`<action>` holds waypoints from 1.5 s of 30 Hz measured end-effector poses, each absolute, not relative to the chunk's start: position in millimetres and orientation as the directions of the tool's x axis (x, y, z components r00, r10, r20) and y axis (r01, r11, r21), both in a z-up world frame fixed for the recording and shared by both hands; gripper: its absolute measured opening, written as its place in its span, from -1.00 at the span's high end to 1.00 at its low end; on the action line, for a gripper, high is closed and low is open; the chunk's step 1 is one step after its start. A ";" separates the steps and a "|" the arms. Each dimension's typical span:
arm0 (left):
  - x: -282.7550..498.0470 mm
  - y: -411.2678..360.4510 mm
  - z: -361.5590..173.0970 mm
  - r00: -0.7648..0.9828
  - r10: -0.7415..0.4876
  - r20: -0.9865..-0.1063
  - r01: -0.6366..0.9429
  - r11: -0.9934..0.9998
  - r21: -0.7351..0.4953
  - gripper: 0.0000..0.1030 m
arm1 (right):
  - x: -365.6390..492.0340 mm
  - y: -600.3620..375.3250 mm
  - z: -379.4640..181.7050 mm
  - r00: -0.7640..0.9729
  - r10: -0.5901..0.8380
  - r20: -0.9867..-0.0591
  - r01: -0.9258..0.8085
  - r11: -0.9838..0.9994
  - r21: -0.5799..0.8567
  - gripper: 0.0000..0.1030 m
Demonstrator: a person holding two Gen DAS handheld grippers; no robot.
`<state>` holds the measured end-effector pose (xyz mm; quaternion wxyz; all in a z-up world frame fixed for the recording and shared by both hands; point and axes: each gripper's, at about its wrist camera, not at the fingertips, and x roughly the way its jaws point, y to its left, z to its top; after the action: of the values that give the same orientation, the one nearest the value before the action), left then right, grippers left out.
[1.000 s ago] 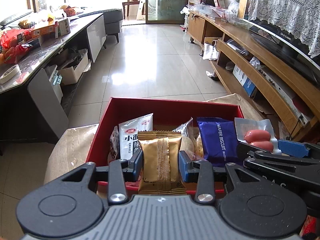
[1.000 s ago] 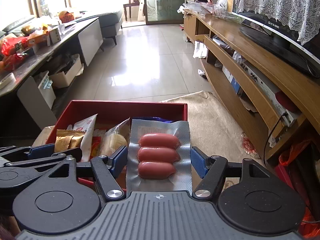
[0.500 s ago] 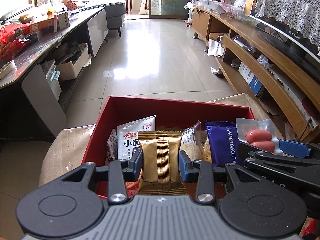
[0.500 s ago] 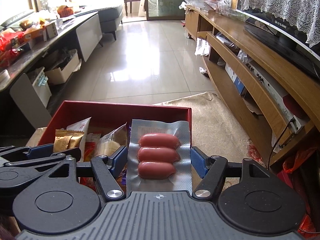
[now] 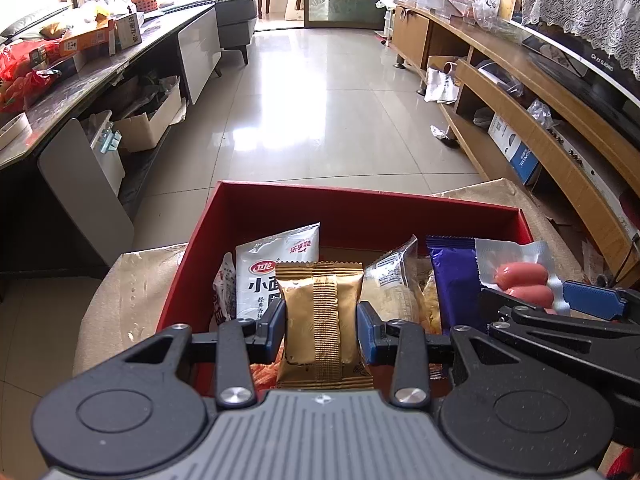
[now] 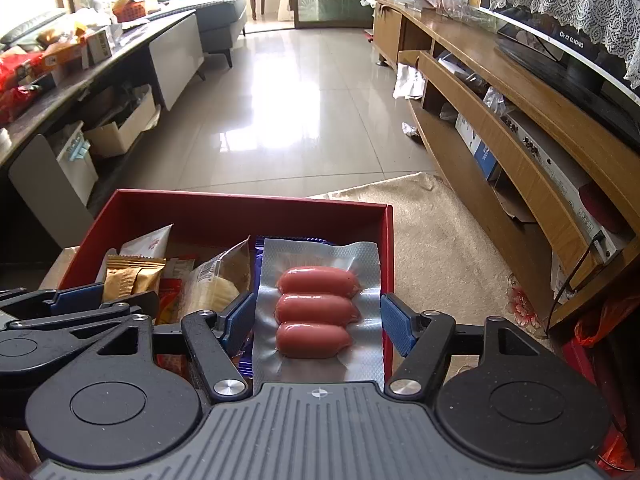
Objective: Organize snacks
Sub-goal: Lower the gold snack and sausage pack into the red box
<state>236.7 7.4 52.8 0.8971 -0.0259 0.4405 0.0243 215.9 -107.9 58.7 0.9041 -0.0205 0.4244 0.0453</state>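
Observation:
A red box [image 5: 360, 210] holds several snack packets, among them a white packet [image 5: 276, 268] and a purple wafer packet [image 5: 454, 276]. My left gripper [image 5: 321, 326] is shut on a gold foil packet [image 5: 322, 320] over the box's near side. My right gripper [image 6: 318, 320] is shut on a silver pack of three sausages [image 6: 316, 308] at the box's right end [image 6: 386, 240]. The sausage pack also shows in the left wrist view [image 5: 520, 276], the gold packet in the right wrist view [image 6: 128, 276].
The box sits on a beige cloth-covered surface [image 6: 440, 232]. A wooden TV shelf [image 6: 520, 120] runs along the right. A cluttered dark counter [image 5: 60, 80] runs along the left. Tiled floor [image 5: 320, 100] lies beyond.
Both grippers have moved slightly forward and up over the box, still holding their packets. The box looks lower in both views.

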 end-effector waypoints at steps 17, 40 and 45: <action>244.8 4.6 38.0 0.589 0.041 -0.807 -0.072 0.997 -0.001 0.35 | 223.5 -105.4 45.7 0.620 0.048 -0.784 -0.103 0.994 -0.021 -0.45; 247.6 1.4 27.9 0.574 0.068 -0.816 -0.079 0.997 0.028 0.34 | 224.9 -97.2 37.7 0.617 0.014 -0.786 -0.110 0.992 -0.069 -0.46; 249.0 2.3 26.8 0.570 0.068 -0.819 -0.079 0.996 0.027 0.34 | 225.0 -94.9 36.8 0.619 0.008 -0.785 -0.112 0.991 -0.078 -0.46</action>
<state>249.0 2.3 26.8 0.8860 -0.0064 0.4617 0.0415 225.0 -94.9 36.8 0.8977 -0.0596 0.4352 0.0336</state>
